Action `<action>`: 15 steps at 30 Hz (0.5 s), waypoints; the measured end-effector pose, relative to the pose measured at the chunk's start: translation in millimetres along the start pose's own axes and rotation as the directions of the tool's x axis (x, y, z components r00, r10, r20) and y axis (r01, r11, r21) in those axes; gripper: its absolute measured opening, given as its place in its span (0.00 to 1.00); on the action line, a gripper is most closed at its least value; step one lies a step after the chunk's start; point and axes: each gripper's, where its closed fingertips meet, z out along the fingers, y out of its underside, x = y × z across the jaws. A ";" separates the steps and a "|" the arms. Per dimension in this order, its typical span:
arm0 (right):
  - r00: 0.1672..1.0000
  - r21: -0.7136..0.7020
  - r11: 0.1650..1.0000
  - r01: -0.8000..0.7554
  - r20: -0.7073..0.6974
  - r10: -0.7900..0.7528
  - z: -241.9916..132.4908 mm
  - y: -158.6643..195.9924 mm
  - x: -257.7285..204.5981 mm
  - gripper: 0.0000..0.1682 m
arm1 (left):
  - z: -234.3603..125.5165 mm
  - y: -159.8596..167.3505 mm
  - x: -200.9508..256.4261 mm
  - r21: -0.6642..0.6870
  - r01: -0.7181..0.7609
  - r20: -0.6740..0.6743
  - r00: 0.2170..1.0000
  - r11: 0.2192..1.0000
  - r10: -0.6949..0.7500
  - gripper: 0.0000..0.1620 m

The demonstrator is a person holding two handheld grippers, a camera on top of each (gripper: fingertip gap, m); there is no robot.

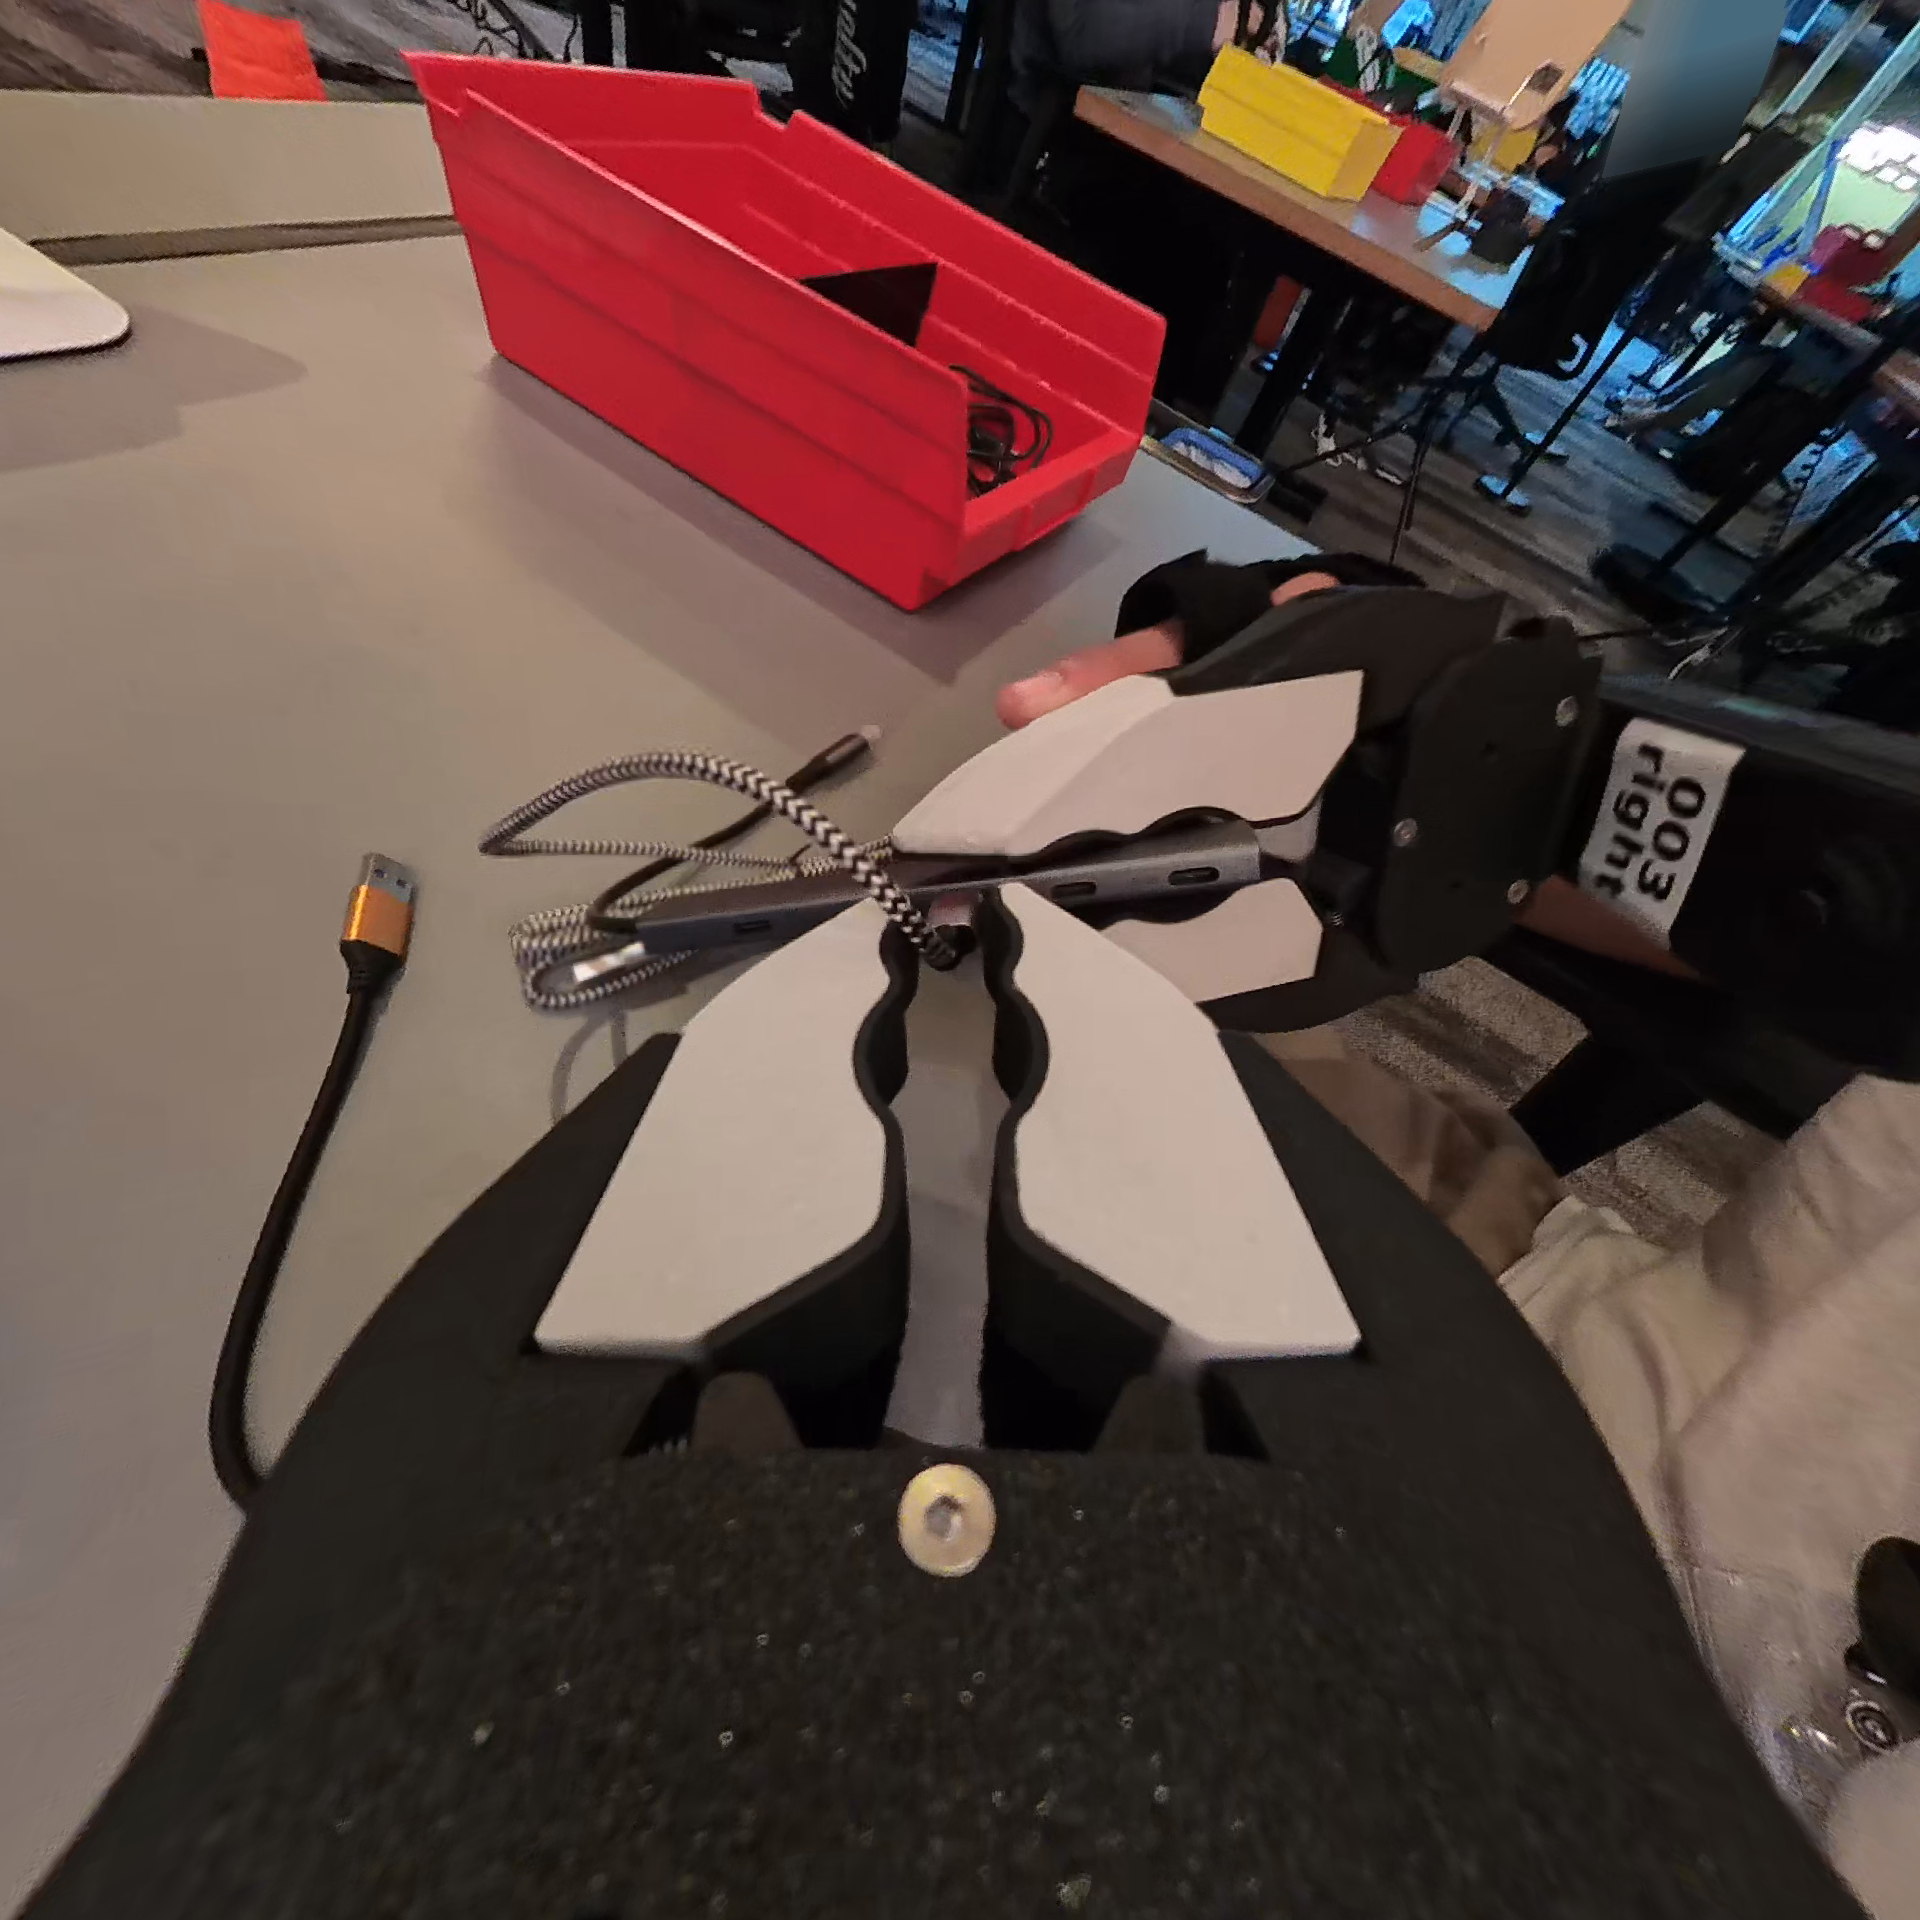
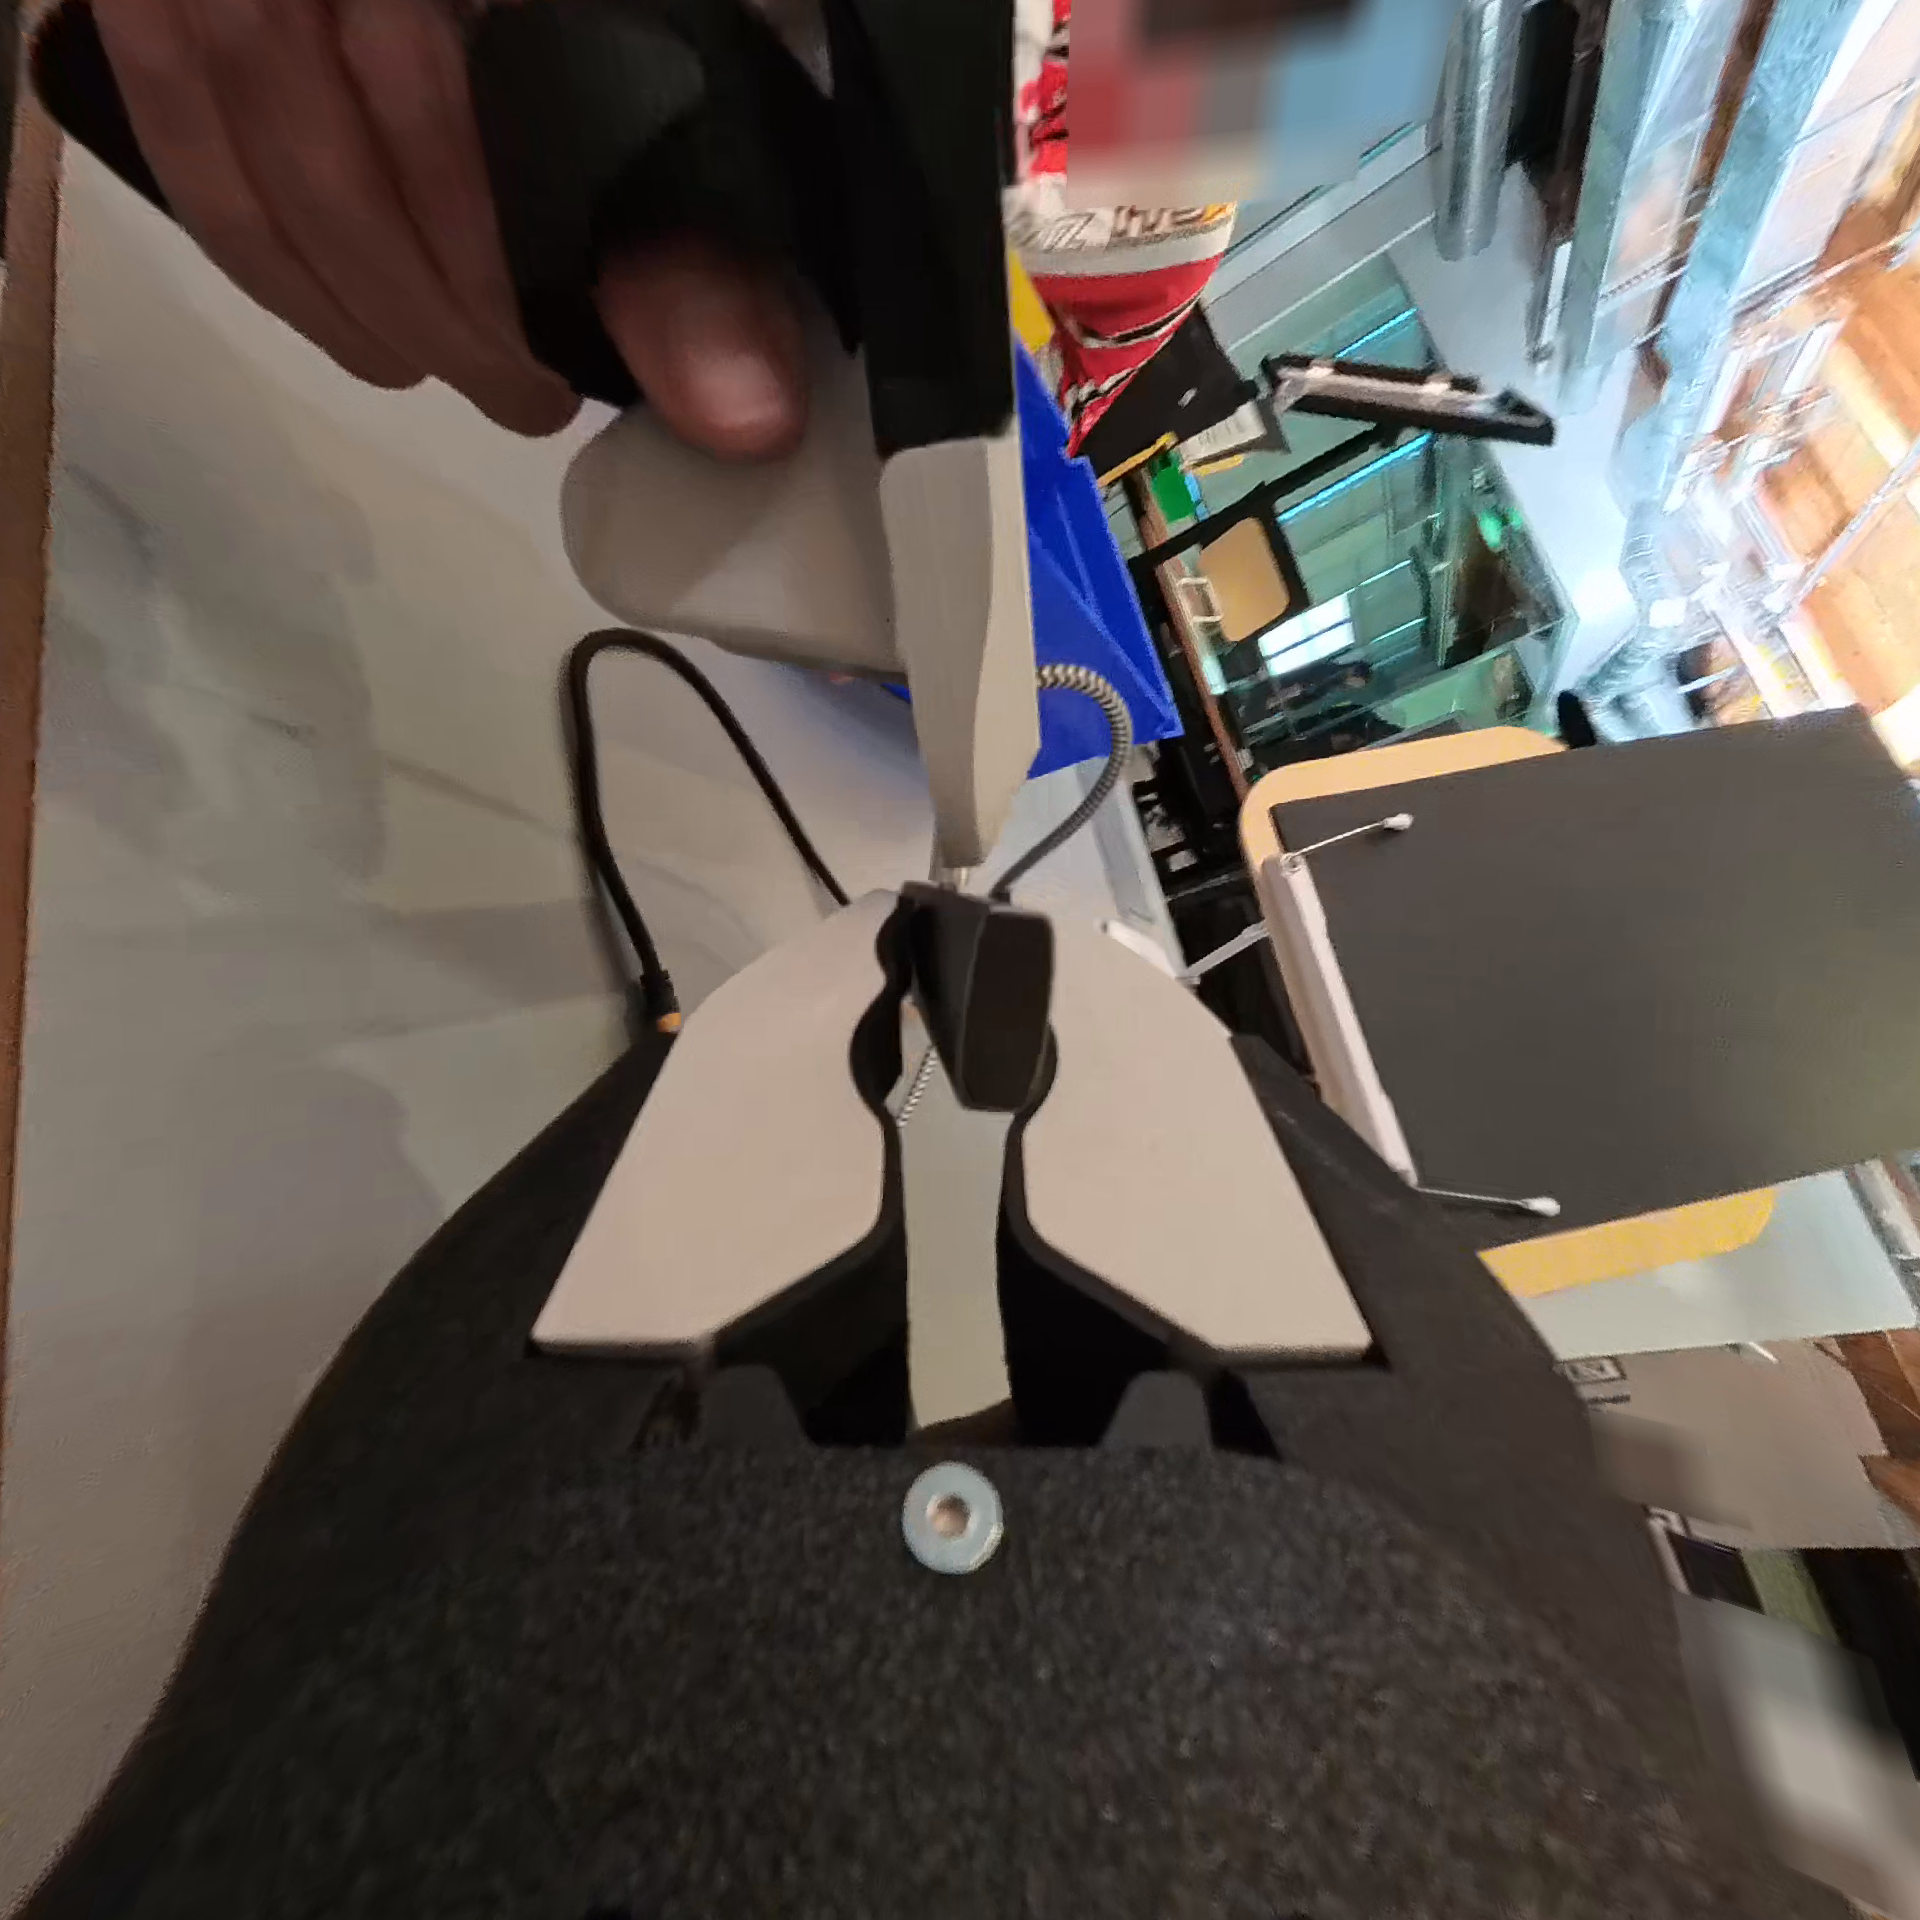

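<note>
In the left wrist view my left gripper (image 1: 943, 927) is shut on the metal plug of a black-and-white braided cable (image 1: 675, 774), whose loops lie on the grey table (image 1: 260, 623). My right gripper (image 1: 940, 873) comes in from the right, shut on a slim grey USB hub (image 1: 727, 920) held level just above the table. The plug sits at the hub's side, right where the two grippers meet. In the right wrist view my right gripper (image 2: 966, 935) clamps the hub's dark end (image 2: 982, 1003). The left gripper (image 2: 966, 842) points down at it with the braided cable (image 2: 1101, 727) behind.
A black cable with an orange USB plug (image 1: 379, 904) lies at the left. A red bin (image 1: 727, 312) holding black cables stands farther back. A white object (image 1: 42, 301) sits at the far left. The table edge runs along the right. A blue bin (image 2: 1081, 623) shows behind. Less than 4 cm separates the two grippers' tips.
</note>
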 end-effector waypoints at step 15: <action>0.995 0.089 0.992 0.088 0.042 -0.092 -10.4 -5.2 -6.1 0.07 | -5.2 7.4 11.5 -0.037 -0.050 -0.070 0.996 0.998 0.047 0.07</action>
